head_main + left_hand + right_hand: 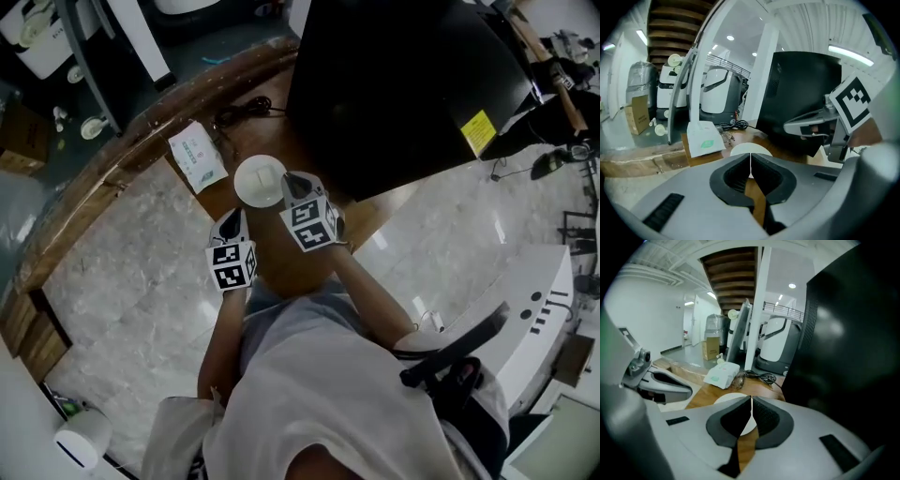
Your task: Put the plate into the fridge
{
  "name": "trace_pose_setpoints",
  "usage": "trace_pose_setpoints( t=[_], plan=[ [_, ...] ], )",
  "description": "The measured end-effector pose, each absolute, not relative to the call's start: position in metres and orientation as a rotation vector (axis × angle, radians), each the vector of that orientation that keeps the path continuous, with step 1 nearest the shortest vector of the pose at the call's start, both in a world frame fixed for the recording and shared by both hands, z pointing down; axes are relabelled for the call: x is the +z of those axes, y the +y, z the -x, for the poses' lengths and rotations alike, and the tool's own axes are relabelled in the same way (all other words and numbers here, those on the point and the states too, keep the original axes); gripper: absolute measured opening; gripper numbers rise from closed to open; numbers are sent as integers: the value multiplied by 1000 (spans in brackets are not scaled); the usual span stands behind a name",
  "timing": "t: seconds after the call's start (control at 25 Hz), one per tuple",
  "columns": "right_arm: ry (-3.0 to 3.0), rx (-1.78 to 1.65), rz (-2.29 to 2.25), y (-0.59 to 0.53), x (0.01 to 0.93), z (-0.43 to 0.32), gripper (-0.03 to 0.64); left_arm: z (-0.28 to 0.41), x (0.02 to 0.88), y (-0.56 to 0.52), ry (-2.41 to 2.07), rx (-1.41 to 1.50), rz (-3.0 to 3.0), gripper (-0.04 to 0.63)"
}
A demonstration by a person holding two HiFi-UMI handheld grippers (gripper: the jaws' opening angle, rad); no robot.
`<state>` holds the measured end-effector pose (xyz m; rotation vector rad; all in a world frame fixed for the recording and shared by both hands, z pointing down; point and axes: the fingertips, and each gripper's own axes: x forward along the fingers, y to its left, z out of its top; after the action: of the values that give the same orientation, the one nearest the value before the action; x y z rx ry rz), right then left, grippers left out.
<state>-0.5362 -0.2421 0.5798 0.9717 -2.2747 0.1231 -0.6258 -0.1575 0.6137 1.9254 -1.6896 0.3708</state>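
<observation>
A round white plate (259, 180) lies on the brown wooden table (281, 272), just left of the black fridge (403, 84). Both grippers hover close behind the plate, side by side. My left gripper (232, 225) is shut with nothing in it; the plate (750, 150) shows just past its closed tips (750, 165). My right gripper (298, 187) is also shut and empty, its tips near the plate's right rim. The plate (732, 398) peeks out ahead of those jaws (751, 411), with the fridge's dark side (853, 333) filling the right.
A white packet with green print (198, 156) lies on the table left of the plate, beside a black coiled cable (246, 110). A yellow sticker (477, 132) marks the fridge. A curved wooden ledge (112, 169) borders the marble floor (141, 300). A black office chair (450, 361) stands behind on the right.
</observation>
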Motion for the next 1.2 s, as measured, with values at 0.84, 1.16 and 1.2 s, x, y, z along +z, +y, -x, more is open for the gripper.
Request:
trace_pose_setpoints(
  t=[0.84,1.16,1.2],
  plan=[
    [-2011,573,-819,-339,736,551,163,674,728,-275,-1410,699,-1878,20],
    [-2018,739,-795,-348,747,544,163,670,732,-292,-1481,704,-1908,20],
    [-2024,761,-797,-349,748,542,163,669,733,-293,-1489,700,-1909,19]
  ],
)
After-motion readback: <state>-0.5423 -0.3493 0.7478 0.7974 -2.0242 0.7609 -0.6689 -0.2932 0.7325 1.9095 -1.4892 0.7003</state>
